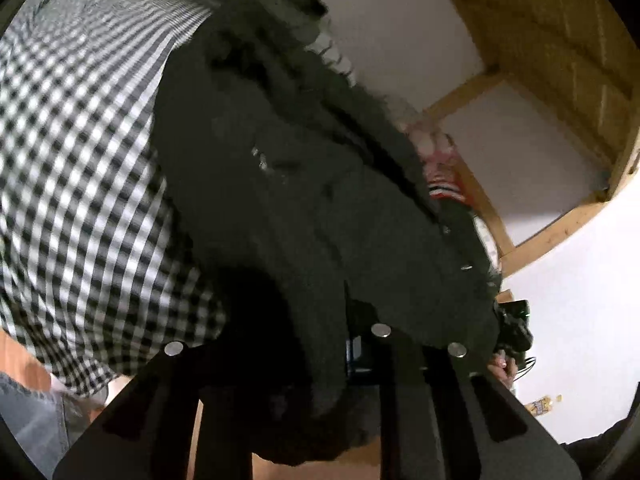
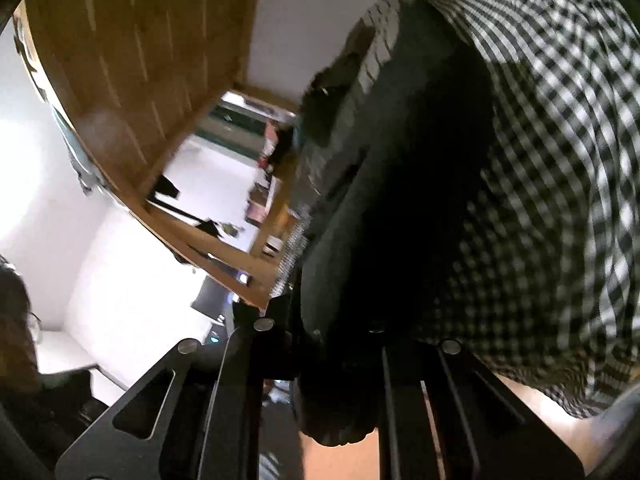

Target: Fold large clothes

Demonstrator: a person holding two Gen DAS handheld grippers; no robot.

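A large dark fuzzy garment [image 1: 288, 184] with small metal snaps hangs lifted in front of the person's black-and-white checked shirt [image 1: 80, 152]. My left gripper [image 1: 320, 364] is shut on the garment's edge, the cloth bunched between its black fingers [image 1: 404, 392]. In the right wrist view the same dark garment [image 2: 384, 208] fills the middle, and my right gripper [image 2: 340, 364] is shut on another part of its edge, with a fold hanging down between the fingers [image 2: 404, 400]. Both views are tilted and blurred.
The checked shirt [image 2: 560, 184] is close behind the garment. Wooden beams and ceiling panels [image 1: 540, 40] and white walls [image 2: 120, 280] lie behind. Another seated person [image 2: 16, 328] is at the far left. A wood-coloured surface [image 2: 340, 460] shows below.
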